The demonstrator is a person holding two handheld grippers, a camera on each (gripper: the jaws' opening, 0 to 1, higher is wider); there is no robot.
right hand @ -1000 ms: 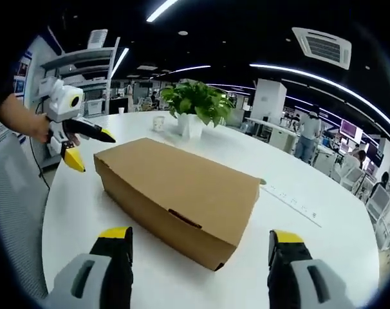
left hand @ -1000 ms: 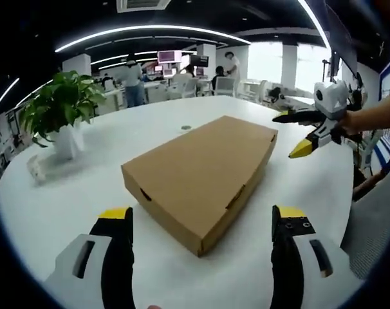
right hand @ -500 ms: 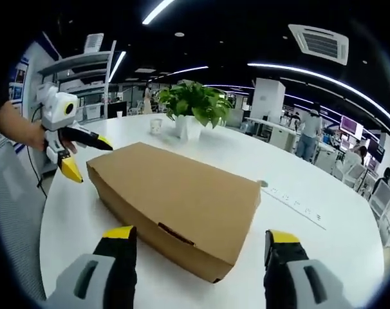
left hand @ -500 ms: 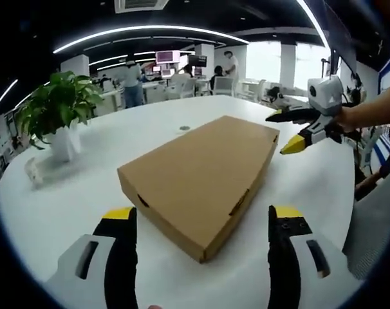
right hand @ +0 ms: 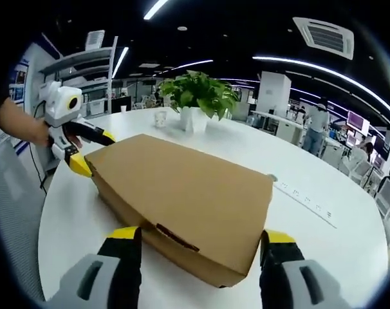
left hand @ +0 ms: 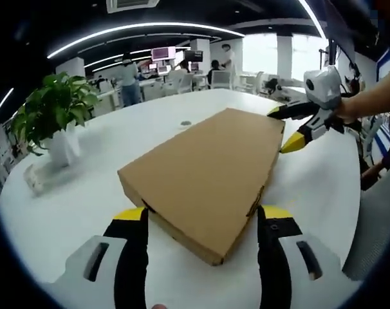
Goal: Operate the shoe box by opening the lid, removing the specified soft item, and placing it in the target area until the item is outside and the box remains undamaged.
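Two grippers, jaws spread, flank a closed cardboard shoe box lying flat on the white table: the left gripper at one corner, the right gripper at the opposite end.

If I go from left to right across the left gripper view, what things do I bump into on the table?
Potted plant → cardboard shoe box → right gripper, open at the box's far corner.
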